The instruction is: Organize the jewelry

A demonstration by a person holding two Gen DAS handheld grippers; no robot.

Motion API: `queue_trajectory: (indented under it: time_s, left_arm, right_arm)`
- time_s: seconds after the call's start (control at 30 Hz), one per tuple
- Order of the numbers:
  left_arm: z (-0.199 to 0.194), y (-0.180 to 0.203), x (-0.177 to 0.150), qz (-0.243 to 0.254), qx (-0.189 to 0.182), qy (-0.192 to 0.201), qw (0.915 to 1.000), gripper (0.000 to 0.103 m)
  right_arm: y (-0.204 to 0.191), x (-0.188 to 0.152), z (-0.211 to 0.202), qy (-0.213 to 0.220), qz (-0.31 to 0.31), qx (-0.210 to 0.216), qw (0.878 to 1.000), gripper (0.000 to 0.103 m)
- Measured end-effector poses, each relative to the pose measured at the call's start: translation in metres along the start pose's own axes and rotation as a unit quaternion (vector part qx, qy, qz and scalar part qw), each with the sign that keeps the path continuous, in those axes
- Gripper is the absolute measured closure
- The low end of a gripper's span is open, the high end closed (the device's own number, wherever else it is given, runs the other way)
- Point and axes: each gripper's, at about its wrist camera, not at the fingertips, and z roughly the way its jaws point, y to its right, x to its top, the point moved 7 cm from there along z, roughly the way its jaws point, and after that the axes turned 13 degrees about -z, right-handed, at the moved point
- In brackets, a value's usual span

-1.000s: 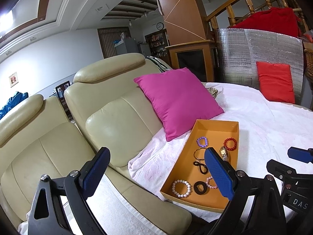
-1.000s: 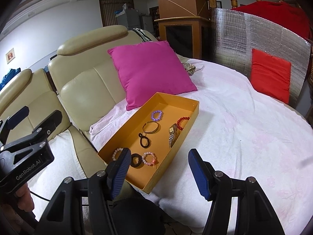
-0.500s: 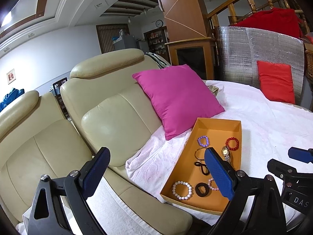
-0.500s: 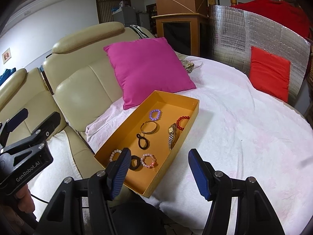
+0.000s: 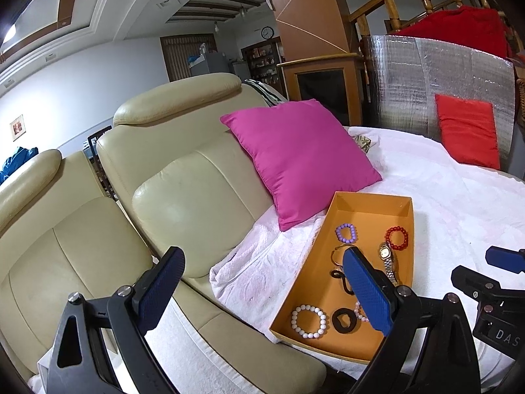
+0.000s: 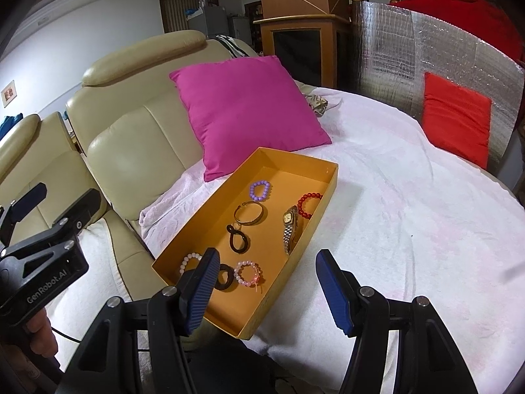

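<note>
An orange tray [image 6: 329, 177] [image 5: 370, 198] lies on a white cloth and holds several pieces of jewelry: a purple bead bracelet [image 6: 260, 189], a gold bangle [image 6: 248, 213], a red bead bracelet [image 6: 308, 204], a gold watch [image 6: 290, 226], a black figure-eight band [image 6: 237, 238], a pink bead bracelet [image 6: 248, 273] and a white bead bracelet [image 5: 309, 321]. My right gripper [image 6: 266, 288] is open and empty, just before the tray's near end. My left gripper [image 5: 262, 290] is open and empty, left of the tray over the sofa edge.
A magenta cushion [image 6: 244, 111] leans on the cream leather sofa [image 5: 183, 190] behind the tray. A red cushion [image 6: 454, 121] rests against a silver foil panel [image 6: 410, 52] at the far right. The white cloth [image 6: 410, 223] spreads to the right of the tray.
Both grippers have shifted slightly, so the tray and sofa sit a little differently in view. Both stay open and empty. The jewelry has not moved.
</note>
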Motion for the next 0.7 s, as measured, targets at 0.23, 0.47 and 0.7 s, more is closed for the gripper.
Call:
queue_trajectory:
  time_s: [0.23,0.47,0.7]
  left_arm:
    - [0.001,0.024,-0.001,0.025,0.009,0.001,0.9997,0.006]
    - [-0.003,0.031,-0.001,0.022,0.025,0.001,0.9995,0.006]
    - [-0.005,0.112,-0.002,0.076,-0.050,0.000,0.9958,0.006]
  right_arm:
    - [0.024,-0.005,0.006,0.004,0.038,0.015,0.999,0.038]
    - [0.033,-0.001,0.007,0.017,0.025,0.029,0.999,0.038]
    - [0.107,-0.021,-0.011,0.053,0.069,-0.010,0.996,0.038]
